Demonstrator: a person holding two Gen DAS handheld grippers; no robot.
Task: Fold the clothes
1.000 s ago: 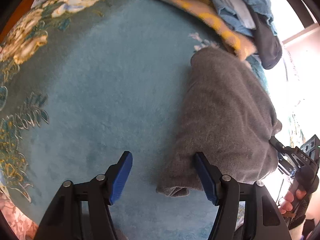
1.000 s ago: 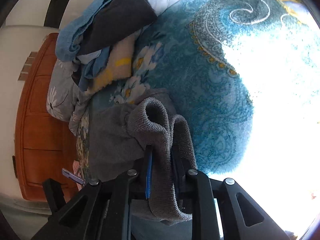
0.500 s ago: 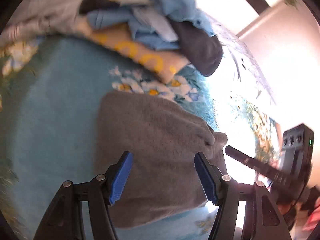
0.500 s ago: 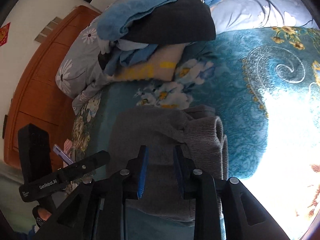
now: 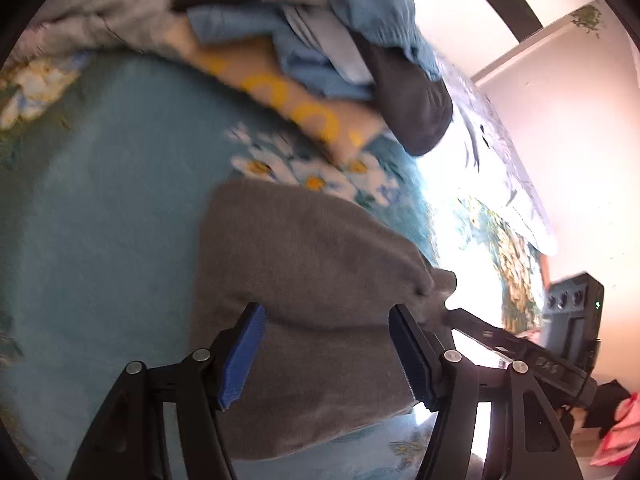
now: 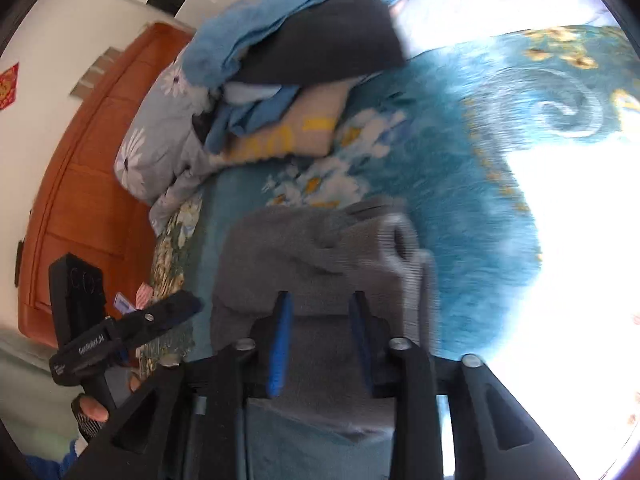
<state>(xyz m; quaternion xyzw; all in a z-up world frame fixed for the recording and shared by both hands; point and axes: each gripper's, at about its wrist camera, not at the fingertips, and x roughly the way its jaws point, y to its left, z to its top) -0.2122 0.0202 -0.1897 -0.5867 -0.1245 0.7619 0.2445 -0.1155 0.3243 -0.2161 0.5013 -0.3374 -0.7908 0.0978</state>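
Note:
A folded grey sweater (image 5: 312,280) lies on the teal floral bedspread (image 5: 100,208). It also shows in the right wrist view (image 6: 304,260), with its ribbed cuff (image 6: 400,248) on the right side. My left gripper (image 5: 326,356) is open and empty, just above the sweater's near edge. My right gripper (image 6: 320,340) is partly open and empty, over the sweater's near part. The right gripper also shows at the right of the left wrist view (image 5: 520,344); the left gripper shows at the left of the right wrist view (image 6: 120,332).
A pile of unfolded clothes (image 5: 332,52), blue, dark and tan, lies beyond the sweater; it also shows in the right wrist view (image 6: 300,64). A floral grey pillow (image 6: 160,148) and a wooden headboard (image 6: 80,184) stand at the left. Bright sunlight washes out the bedspread's right side (image 6: 560,280).
My right gripper let go of the sweater's cuff, opened and drew back. My left gripper swung from the bare bedspread to over the sweater. The sweater now lies flat.

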